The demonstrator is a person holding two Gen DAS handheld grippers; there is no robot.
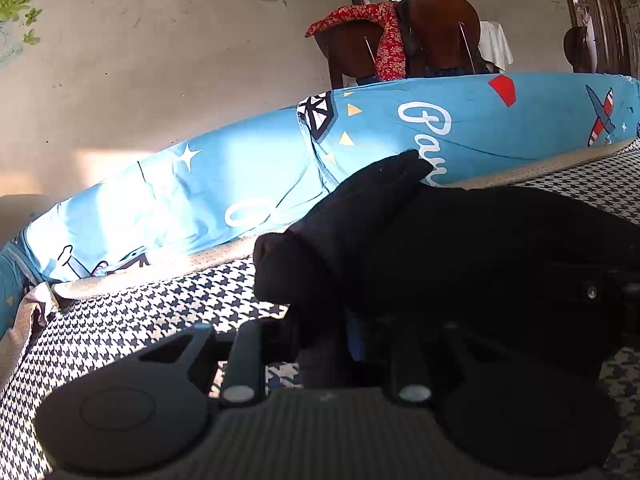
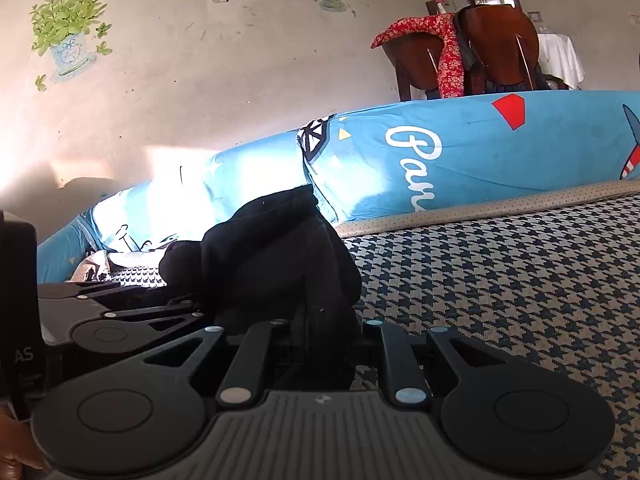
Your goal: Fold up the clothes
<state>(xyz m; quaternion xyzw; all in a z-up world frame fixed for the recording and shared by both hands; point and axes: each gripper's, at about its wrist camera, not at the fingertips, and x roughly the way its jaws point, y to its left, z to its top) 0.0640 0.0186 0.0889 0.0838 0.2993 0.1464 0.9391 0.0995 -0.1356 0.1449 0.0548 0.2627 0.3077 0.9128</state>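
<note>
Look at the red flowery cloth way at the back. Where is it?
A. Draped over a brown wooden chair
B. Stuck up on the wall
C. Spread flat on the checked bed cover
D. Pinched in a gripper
A. The red flowery cloth hangs over the top of a brown wooden chair behind the long blue pillow, far from both grippers, which are busy with the black garment.
</note>
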